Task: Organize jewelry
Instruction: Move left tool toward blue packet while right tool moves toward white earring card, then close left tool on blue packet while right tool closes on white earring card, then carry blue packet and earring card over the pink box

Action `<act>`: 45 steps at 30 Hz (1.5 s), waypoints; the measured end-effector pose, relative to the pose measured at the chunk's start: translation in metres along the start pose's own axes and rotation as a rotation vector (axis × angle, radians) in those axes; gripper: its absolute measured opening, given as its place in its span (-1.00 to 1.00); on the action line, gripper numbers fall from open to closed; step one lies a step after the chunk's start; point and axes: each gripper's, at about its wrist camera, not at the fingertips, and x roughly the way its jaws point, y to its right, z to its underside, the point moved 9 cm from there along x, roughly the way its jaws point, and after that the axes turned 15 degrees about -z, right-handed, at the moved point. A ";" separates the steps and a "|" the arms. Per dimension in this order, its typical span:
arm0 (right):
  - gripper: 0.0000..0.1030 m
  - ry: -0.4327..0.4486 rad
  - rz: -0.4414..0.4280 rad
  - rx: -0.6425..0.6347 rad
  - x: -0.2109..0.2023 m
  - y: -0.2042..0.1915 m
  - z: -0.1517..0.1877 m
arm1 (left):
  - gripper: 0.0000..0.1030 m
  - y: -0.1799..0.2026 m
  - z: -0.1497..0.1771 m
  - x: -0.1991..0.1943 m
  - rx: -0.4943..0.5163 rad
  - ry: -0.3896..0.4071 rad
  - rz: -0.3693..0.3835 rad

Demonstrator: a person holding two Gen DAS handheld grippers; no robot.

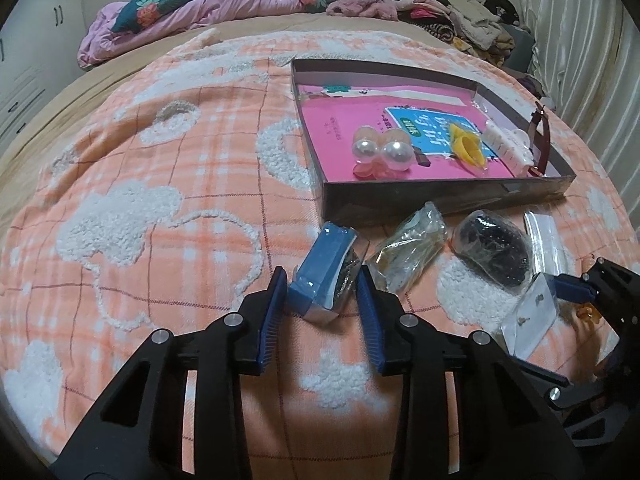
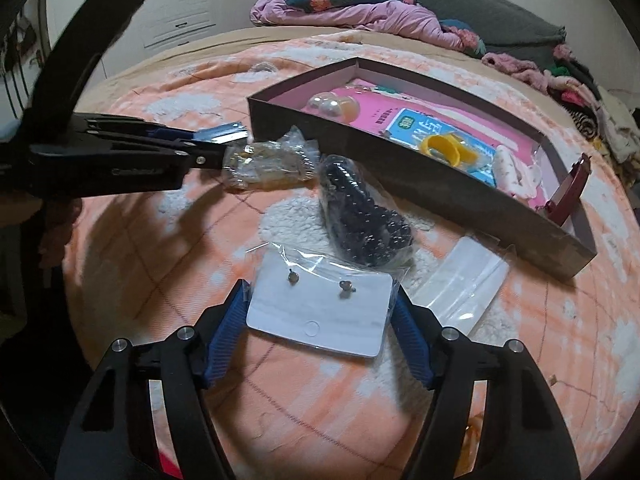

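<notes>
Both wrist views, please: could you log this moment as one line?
left gripper: around blue packet | right gripper: around earring card | box: holds hair accessories | stage: grasping

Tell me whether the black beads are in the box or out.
Out. The bagged black beads lie on the blanket, in front of the box wall.

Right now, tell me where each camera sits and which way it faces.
Left wrist: on the left tool, looking down at the bed; its fingers flank a blue packet, with the box beyond.
Right wrist: on the right tool, looking down; its fingers flank an earring card.
Shared: box, bead bag, each other's tool.
</notes>
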 end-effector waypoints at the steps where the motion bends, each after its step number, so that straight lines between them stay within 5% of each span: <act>1: 0.32 0.002 -0.013 0.001 -0.002 -0.003 -0.001 | -0.52 0.000 0.000 -0.001 -0.001 0.003 0.001; 11: 0.32 0.081 -0.076 -0.023 -0.034 -0.025 -0.021 | -0.55 -0.026 -0.015 -0.032 -0.090 0.086 -0.004; 20: 0.32 0.159 -0.048 -0.009 -0.063 -0.012 -0.037 | -0.56 -0.034 -0.035 -0.061 -0.122 0.158 0.002; 45: 0.32 0.342 0.077 0.149 -0.131 0.076 -0.057 | -0.56 0.050 -0.082 -0.073 -0.026 0.206 0.098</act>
